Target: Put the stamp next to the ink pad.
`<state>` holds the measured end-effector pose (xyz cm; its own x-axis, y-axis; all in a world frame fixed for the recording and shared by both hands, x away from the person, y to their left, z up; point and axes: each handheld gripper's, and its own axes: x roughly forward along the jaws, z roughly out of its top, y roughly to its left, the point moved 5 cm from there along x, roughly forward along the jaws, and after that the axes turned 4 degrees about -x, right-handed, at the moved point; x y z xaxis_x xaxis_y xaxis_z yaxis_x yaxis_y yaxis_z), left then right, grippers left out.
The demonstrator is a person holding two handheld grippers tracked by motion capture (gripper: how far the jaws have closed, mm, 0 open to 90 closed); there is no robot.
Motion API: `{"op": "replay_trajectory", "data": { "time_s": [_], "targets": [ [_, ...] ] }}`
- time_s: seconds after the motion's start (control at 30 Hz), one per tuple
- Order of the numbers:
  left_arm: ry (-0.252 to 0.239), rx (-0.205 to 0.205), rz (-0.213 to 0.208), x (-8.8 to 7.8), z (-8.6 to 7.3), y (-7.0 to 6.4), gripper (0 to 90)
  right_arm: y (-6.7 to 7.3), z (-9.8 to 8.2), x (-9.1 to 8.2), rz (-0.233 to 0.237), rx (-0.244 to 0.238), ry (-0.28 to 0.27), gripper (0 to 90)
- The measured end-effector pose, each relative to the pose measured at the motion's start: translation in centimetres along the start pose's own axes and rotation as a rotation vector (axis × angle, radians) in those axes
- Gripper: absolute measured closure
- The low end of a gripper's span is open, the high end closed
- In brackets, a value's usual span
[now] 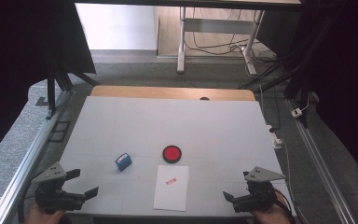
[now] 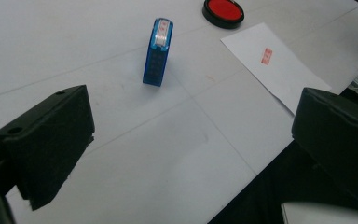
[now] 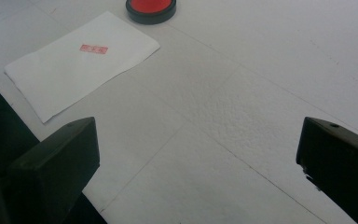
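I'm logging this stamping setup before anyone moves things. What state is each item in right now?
Stamp: lying on the table, free of both grippers.
Ink pad: open, red ink exposed.
Paper: flat near the table's front edge, one red print on it.
Left gripper: open, holding nothing.
Right gripper: open, holding nothing.

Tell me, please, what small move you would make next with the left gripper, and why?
Probably nothing more than keeping the left gripper back, open. The white sheet of paper already bears a red stamp mark, the small blue plastic stamp stands free on the grey table beside the round red ink pad, and the right gripper is open too.
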<state>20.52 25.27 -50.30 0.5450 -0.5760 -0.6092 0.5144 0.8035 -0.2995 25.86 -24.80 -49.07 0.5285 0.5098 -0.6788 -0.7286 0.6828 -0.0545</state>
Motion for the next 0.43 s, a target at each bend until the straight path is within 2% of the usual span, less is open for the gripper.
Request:
{"op": "replay_trajectory", "data": {
  "time_s": [0.13,0.27,0.37,0.43],
  "targets": [
    [0.043,0.004,0.021,0.37,-0.52,0.03,0.0,0.02,-0.07,-0.1,-0.003,-0.002,0.003,0.0],
    [0.061,0.013,0.046,0.59,-0.55,-0.05,0.0,0.03,-0.08,-0.11,-0.003,0.004,0.004,0.0],
    [0.085,0.021,0.052,0.84,-0.58,-0.14,0.0,0.04,-0.08,-0.09,-0.004,0.001,0.006,0.0],
    [0.084,0.022,0.048,0.9,-0.5,-0.18,0.0,0.0,-0.12,-0.07,-0.006,0.0,0.007,0.0]
  ]
}}
